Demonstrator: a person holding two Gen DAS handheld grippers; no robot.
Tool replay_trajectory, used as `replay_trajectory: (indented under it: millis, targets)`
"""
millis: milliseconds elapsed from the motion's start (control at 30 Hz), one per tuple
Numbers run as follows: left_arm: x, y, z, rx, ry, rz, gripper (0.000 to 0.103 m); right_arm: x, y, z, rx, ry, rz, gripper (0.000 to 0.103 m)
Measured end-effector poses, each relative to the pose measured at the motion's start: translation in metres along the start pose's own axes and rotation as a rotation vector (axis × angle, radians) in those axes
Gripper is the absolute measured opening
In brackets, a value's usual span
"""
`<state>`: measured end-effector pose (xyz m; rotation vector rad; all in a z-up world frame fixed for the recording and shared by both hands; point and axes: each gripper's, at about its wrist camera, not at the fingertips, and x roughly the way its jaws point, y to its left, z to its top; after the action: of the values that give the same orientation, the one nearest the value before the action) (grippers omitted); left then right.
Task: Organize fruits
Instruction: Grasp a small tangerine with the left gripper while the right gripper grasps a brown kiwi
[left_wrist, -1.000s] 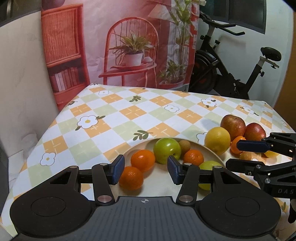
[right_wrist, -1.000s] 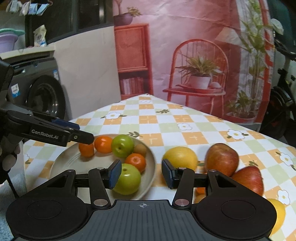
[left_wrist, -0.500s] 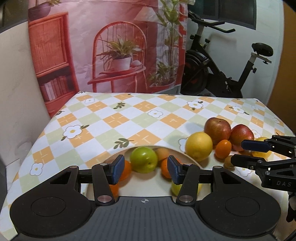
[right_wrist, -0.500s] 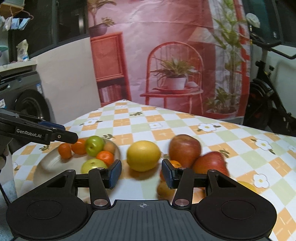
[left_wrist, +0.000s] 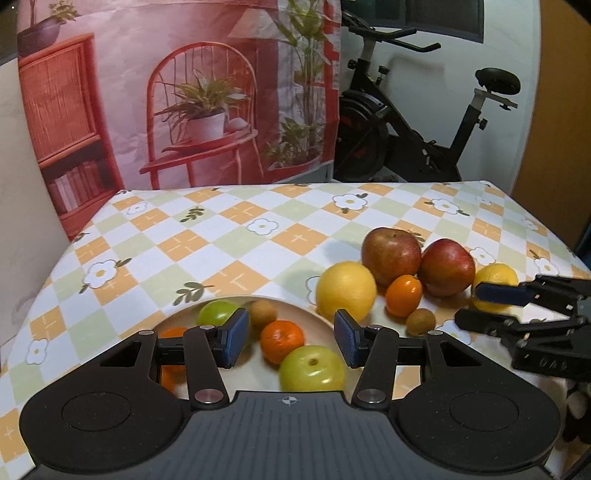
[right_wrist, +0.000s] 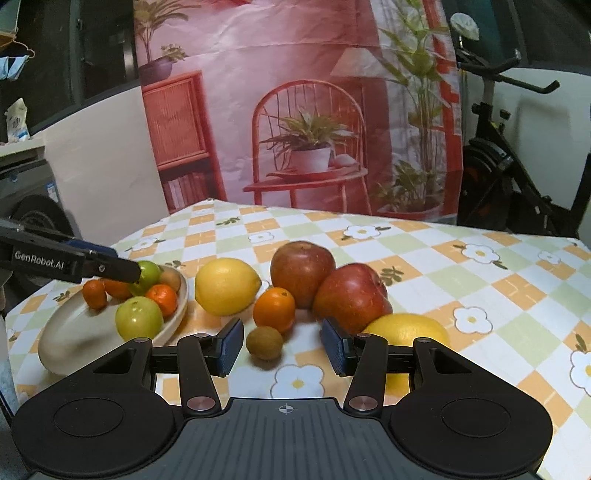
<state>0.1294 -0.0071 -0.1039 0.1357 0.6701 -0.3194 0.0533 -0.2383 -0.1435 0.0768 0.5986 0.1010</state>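
Observation:
A beige plate (right_wrist: 77, 336) (left_wrist: 314, 319) holds two green apples (right_wrist: 139, 317), mandarins (right_wrist: 162, 294) and a small brown fruit (left_wrist: 263, 312). Right of it on the tablecloth lie a lemon (right_wrist: 226, 285), two red apples (right_wrist: 301, 269) (right_wrist: 351, 295), a kumquat (right_wrist: 274, 308), a small brown kiwi (right_wrist: 264, 341) and another lemon (right_wrist: 406, 328). My right gripper (right_wrist: 282, 346) is open, with the kiwi just ahead between its fingers. My left gripper (left_wrist: 291, 341) is open and empty over the plate.
The table with the checked flower cloth (right_wrist: 480, 280) runs far and right of the fruit. A printed backdrop (right_wrist: 295, 110) hangs behind it, and an exercise bike (left_wrist: 424, 122) stands at the back right. A washing machine (right_wrist: 33, 206) is on the left.
My right gripper has swung right from the plate to the loose fruit and now frames the small kiwi. My left gripper has drawn back and turned slightly right over the plate.

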Motion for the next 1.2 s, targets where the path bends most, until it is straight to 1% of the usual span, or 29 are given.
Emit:
replay_trajectory:
  millis: [67, 200, 400, 533, 600, 700, 733, 900, 1100, 1200]
  targets:
    - [0.001, -0.002, 0.001, -0.003, -0.003, -0.007, 0.054, 0.003, 0.000, -0.001, 0.006, 0.007, 0.014, 0.039]
    - [0.003, -0.004, 0.002, -0.012, -0.005, -0.013, 0.054, 0.013, 0.004, 0.001, -0.003, 0.013, 0.029, 0.039]
    - [0.006, -0.003, 0.001, -0.022, 0.006, -0.014, 0.053, 0.037, 0.013, 0.000, -0.040, 0.072, 0.032, 0.038]
    - [0.008, -0.002, 0.001, -0.032, 0.014, -0.018, 0.053, 0.045, 0.018, 0.002, -0.061, 0.087, 0.027, 0.037]
    - [0.009, -0.003, 0.002, -0.034, 0.015, -0.020, 0.053, 0.050, 0.020, 0.002, -0.071, 0.111, 0.023, 0.033]
    - [0.009, -0.005, 0.002, -0.031, 0.013, -0.024, 0.053, 0.053, 0.019, 0.001, -0.066, 0.124, 0.018, 0.029]
    - [0.009, -0.005, 0.002, -0.029, 0.012, -0.024, 0.054, 0.053, 0.018, 0.001, -0.057, 0.127, 0.016, 0.026]
    - [0.008, -0.006, 0.001, -0.031, 0.011, -0.024, 0.053, 0.050, 0.014, -0.002, -0.034, 0.118, 0.021, 0.026]
    - [0.004, -0.006, 0.001, -0.035, 0.004, -0.025, 0.053, 0.040, 0.010, -0.003, -0.011, 0.077, 0.009, 0.026]
    - [0.004, -0.007, 0.001, -0.032, 0.003, -0.030, 0.053, 0.036, 0.010, -0.005, -0.010, 0.071, 0.012, 0.026]
